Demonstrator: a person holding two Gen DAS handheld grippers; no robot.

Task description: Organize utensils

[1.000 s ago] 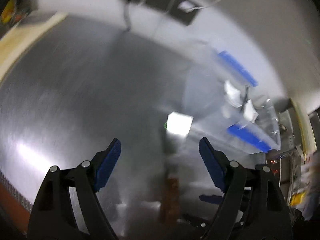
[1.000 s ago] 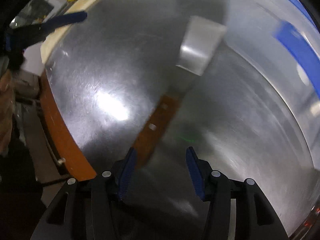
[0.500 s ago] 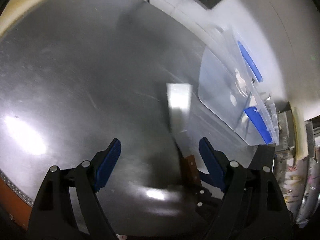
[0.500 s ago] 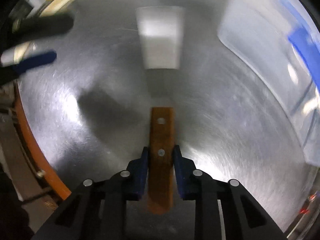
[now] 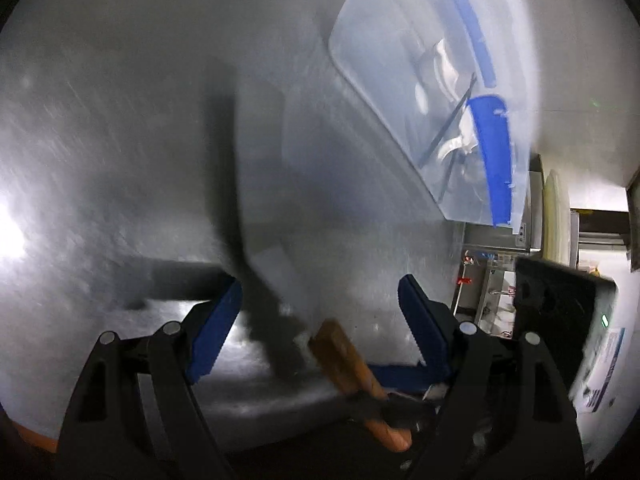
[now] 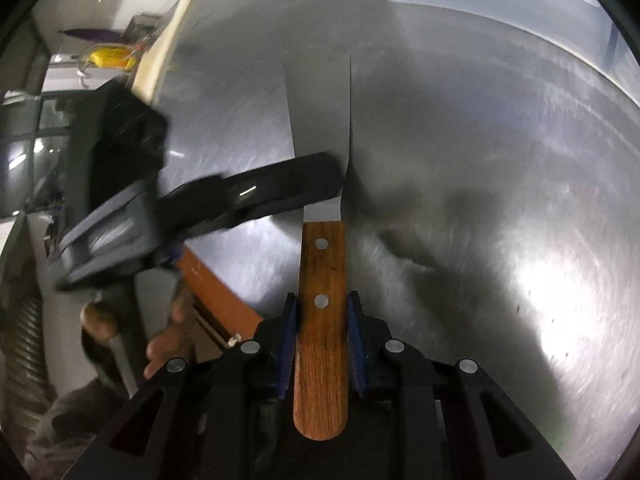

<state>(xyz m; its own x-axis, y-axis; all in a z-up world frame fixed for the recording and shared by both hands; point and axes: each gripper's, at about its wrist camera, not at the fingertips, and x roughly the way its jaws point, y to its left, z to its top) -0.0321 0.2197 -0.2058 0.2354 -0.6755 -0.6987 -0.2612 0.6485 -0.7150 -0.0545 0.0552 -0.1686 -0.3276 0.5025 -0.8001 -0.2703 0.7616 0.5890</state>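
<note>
A spatula with a wooden handle (image 6: 322,264) and a flat steel blade (image 6: 320,120) is held over the steel table (image 6: 500,200). My right gripper (image 6: 321,316) is shut on the handle, blue pads pressed on both sides. In the left wrist view the handle (image 5: 340,356) rises from the lower right and the blurred blade (image 5: 272,208) passes between the fingers of my open left gripper (image 5: 320,308), which touch nothing. One black left finger (image 6: 280,188) crosses the blade in the right wrist view. A clear bin (image 5: 384,80) with blue handles (image 5: 494,160) holds several utensils.
The table's orange front edge (image 6: 216,284) runs near a person's hand (image 6: 168,340) on the left gripper. A yellow object (image 6: 110,58) and clutter lie beyond the table's left end. Shelving and papers (image 5: 492,280) stand past the bin's end.
My right gripper closed on the wooden handle and swung the spatula round. The left gripper came down and now straddles the blade, with the bin closer in its view.
</note>
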